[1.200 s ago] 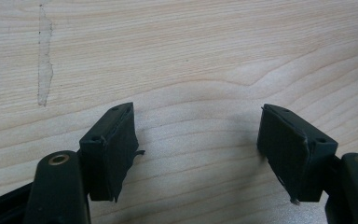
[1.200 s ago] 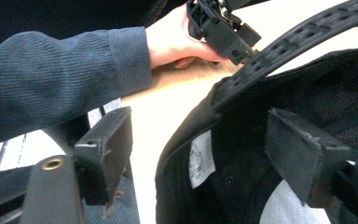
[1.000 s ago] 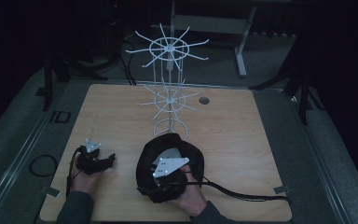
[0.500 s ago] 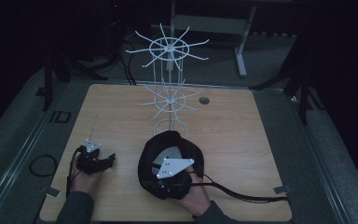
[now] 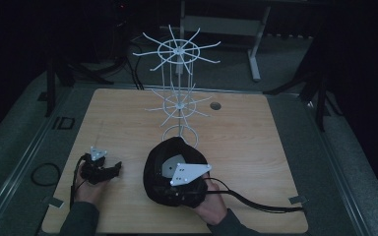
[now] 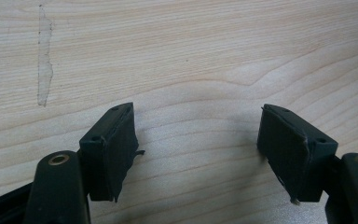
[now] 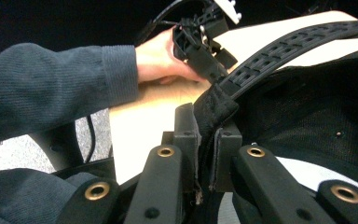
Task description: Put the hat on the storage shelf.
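The right gripper has just pinched the black cap at its back edge. Left gripper rests spread on the table. Next, likely: lift toward the white wire rack.

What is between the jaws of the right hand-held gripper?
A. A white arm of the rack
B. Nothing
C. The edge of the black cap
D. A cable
C: in the right gripper view, the right hand-held gripper has its jaws pressed on the edge of the black cap.

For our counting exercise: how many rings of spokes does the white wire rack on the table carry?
2: an upper spoke ring at the top of the white wire rack, and a lower spoke ring partway down its stem, just above the black cap.
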Demonstrator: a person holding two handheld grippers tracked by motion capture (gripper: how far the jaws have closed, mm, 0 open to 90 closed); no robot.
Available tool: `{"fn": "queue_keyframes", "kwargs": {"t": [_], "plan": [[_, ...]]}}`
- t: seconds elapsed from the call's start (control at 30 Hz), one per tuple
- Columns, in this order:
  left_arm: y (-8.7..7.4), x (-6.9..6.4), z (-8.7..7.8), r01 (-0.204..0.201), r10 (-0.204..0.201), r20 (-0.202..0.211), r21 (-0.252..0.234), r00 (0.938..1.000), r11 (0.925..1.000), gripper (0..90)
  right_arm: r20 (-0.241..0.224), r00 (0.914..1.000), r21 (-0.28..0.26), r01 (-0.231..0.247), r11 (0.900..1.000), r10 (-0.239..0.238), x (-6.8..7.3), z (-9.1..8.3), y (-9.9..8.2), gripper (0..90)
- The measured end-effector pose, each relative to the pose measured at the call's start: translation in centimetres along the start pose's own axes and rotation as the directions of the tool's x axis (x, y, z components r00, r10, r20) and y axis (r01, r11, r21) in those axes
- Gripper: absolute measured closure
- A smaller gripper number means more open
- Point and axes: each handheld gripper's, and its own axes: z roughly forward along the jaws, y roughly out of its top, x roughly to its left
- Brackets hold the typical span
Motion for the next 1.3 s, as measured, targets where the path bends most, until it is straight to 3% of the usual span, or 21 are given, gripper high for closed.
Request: {"fn": "queue_keyframes", "kwargs": {"t": [0.23,0.43,1.07,1.3], "plan": [[0.0,0.0,0.0,0.0,0.0,0.0,0.0,1.0,1.0,28.5,-0.015,0.9999,-0.028,0.008,0.9996,-0.008,-0.6,-0.9,0.7,84.1],[0.0,0.0,0.0,-0.001,0.001,0.0,0.0,1.0,1.0,28.5,-0.054,0.9985,-0.059,0.005,0.9982,-0.008,-1.3,-1.7,1.4,84.2],[0.0,0.0,0.0,-0.004,0.004,0.001,0.003,1.0,1.0,28.4,-0.097,0.9952,-0.114,0.003,0.9934,-0.014,-2.4,-3.5,3.2,84.3],[0.0,0.0,0.0,-0.004,0.004,0.001,0.0,1.0,1.0,28.4,-0.162,0.9867,-0.159,-0.011,0.9872,-0.015,-2.7,-4.0,4.4,84.4]]}}
